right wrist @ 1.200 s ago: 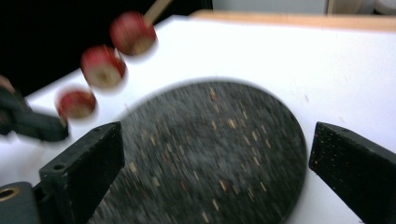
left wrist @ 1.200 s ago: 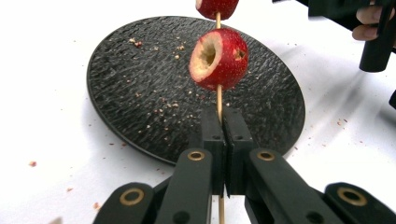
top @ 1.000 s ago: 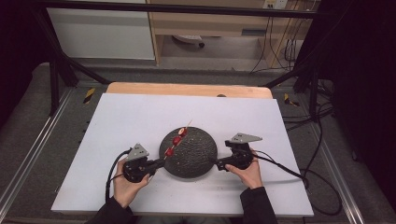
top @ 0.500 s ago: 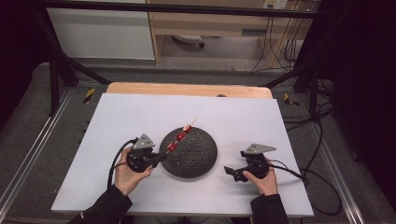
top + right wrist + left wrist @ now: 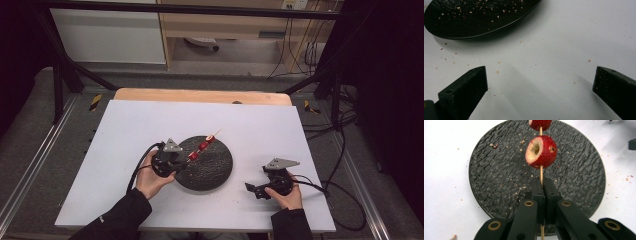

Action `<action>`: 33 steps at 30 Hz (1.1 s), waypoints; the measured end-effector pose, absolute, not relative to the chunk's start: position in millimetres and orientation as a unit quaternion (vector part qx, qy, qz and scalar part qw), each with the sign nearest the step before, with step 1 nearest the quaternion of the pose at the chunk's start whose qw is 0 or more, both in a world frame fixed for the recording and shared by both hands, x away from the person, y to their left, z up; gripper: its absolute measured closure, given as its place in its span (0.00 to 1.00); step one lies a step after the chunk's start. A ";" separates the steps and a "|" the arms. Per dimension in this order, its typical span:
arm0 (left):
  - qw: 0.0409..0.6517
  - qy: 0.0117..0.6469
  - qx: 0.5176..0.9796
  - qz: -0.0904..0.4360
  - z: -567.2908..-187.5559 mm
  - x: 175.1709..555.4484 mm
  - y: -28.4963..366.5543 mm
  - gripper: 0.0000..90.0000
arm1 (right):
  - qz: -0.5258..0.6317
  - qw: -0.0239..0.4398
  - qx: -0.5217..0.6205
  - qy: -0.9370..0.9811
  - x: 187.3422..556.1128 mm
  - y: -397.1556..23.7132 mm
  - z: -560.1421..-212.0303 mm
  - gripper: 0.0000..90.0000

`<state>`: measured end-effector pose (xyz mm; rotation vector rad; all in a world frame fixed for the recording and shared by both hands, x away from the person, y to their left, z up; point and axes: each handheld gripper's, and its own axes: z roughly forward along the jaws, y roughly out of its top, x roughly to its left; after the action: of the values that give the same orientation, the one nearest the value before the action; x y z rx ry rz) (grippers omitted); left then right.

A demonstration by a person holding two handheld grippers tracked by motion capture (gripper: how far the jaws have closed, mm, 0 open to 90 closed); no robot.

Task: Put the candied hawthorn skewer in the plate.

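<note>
The white rectangular table (image 5: 150, 130) carries a round, rough-textured black slate plate (image 5: 215, 172) at its middle, dusted with crumbs. The left tongs (image 5: 541, 186) are clamped on the thin wooden skewer (image 5: 541, 173), which slants above the plate and bears red hawthorn fruits (image 5: 541, 151), the nearest one cored. The right tongs (image 5: 540, 82) gape wide over bare table beside the plate, gripping nothing.

high view: above the near table edge, facing forward-down, far from black plate (image 5: 207, 162) | left gripper view: close above plate, looking across it | right gripper view: low, just beside plate rim | shared: plate
</note>
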<state>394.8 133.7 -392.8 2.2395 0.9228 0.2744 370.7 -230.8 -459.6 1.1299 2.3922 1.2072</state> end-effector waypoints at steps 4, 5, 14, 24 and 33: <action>0.332 0.361 0.866 0.100 -397.4 398.7 128.5 0.98 | 0.411 0.121 0.383 0.818 369.4 -232.6 -458.1 0.01; 0.326 0.359 0.869 0.097 -398.6 399.0 126.6 0.98 | 0.410 0.121 0.383 0.819 369.0 -233.4 -457.7 0.01; 0.289 0.362 0.880 0.102 -406.8 404.0 116.0 0.98 | 0.416 0.118 0.385 0.815 367.3 -237.5 -457.3 0.01; 0.256 0.357 0.891 0.113 -414.3 403.7 110.9 0.98 | 0.415 0.120 0.384 0.816 366.6 -238.9 -456.6 0.01; 0.239 0.352 0.897 0.117 -418.7 402.6 107.0 0.98 | 0.417 0.121 0.384 0.815 366.8 -238.9 -456.4 0.01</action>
<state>402.6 107.0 -418.7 2.4571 0.9628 0.3203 366.8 -238.9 -456.4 1.1222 2.3784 1.2183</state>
